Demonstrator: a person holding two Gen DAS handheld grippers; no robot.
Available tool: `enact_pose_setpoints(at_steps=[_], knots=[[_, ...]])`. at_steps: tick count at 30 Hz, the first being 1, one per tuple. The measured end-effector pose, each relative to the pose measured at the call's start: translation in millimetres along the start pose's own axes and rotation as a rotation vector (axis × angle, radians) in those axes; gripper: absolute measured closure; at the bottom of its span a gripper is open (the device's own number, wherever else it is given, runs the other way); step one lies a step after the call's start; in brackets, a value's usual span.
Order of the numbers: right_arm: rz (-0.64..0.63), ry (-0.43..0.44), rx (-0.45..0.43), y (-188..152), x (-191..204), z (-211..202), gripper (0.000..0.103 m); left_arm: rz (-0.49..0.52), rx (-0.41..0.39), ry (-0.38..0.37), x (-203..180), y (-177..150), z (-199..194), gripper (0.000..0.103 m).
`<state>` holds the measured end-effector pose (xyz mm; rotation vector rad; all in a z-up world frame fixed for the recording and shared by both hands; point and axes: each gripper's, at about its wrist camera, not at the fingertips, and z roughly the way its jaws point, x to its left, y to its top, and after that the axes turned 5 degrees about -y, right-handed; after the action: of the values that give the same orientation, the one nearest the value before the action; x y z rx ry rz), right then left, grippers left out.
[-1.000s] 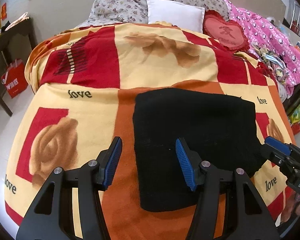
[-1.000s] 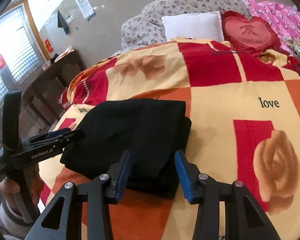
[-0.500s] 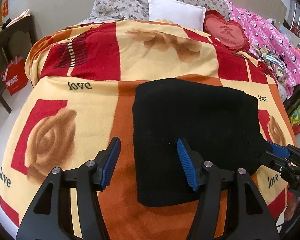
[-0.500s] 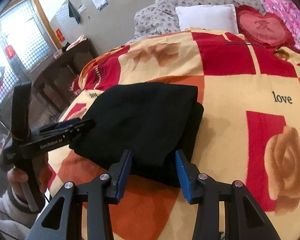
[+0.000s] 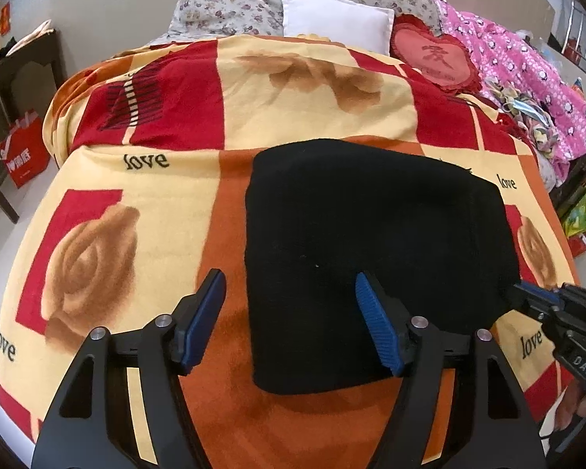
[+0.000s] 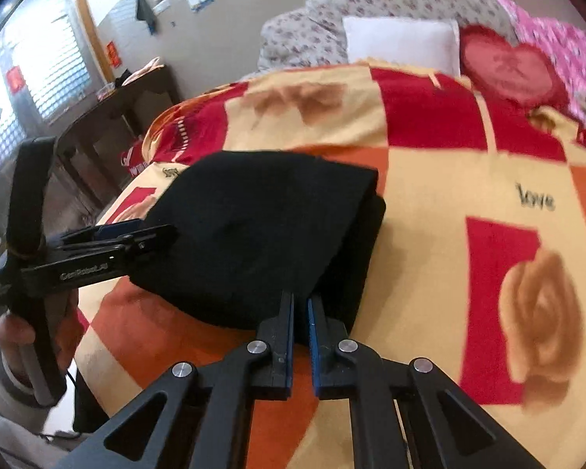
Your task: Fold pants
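1. Black pants point(image 5: 375, 242), folded into a thick rectangular stack, lying flat on a bed under a red, orange and cream blanket point(image 5: 144, 211) printed with roses and the word "love".
2. Left gripper point(image 5: 289, 312) low over the near left corner of the stack, fingers point(image 5: 377, 326) spread wide – one blue pad above the black cloth, the other above bare blanket just beside the stack's left edge; nothing held.
3. Right gripper point(image 6: 300, 332) at the near right corner, fingers point(image 6: 316, 336) drawn narrow and pinched onto the upper layers of the pants – only a thin slit between the pads.
4. From the right wrist view: folded edge showing two thick layers, the lower one jutting out slightly to the right.
5. From the left wrist view: right gripper's tips touching the stack's right edge.
6. At the head of the bed: white pillow point(image 5: 338, 19), red heart cushion point(image 5: 435, 56), floral quilt point(image 5: 230, 4), pink patterned bedding point(image 5: 527, 74) to the right.
7. Off the bed's left side: dark wooden desk point(image 5: 4, 66), red bag point(image 5: 23, 152) on the floor beneath it.
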<state>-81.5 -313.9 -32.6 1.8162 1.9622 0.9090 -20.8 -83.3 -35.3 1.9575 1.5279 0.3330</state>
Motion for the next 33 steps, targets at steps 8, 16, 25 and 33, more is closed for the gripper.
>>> enact_pose_setpoints(at_steps=[8, 16, 25, 33], knots=[[0.09, 0.033, -0.129, 17, -10, -30, 0.064, 0.006, -0.015, 0.02, 7, 7, -15, 0.034], [0.188, 0.061, -0.076, 28, -14, -2, 0.045, -0.035, -0.016, 0.017, 22, 13, -15, 0.034], [0.253, 0.084, -0.045, 28, -32, 26, 0.038, -0.073, 0.028, -0.066, 32, 19, -1, 0.034], [0.302, 0.165, 0.006, 26, -44, 49, 0.034, -0.089, 0.062, -0.146, 30, 21, 16, 0.021]])
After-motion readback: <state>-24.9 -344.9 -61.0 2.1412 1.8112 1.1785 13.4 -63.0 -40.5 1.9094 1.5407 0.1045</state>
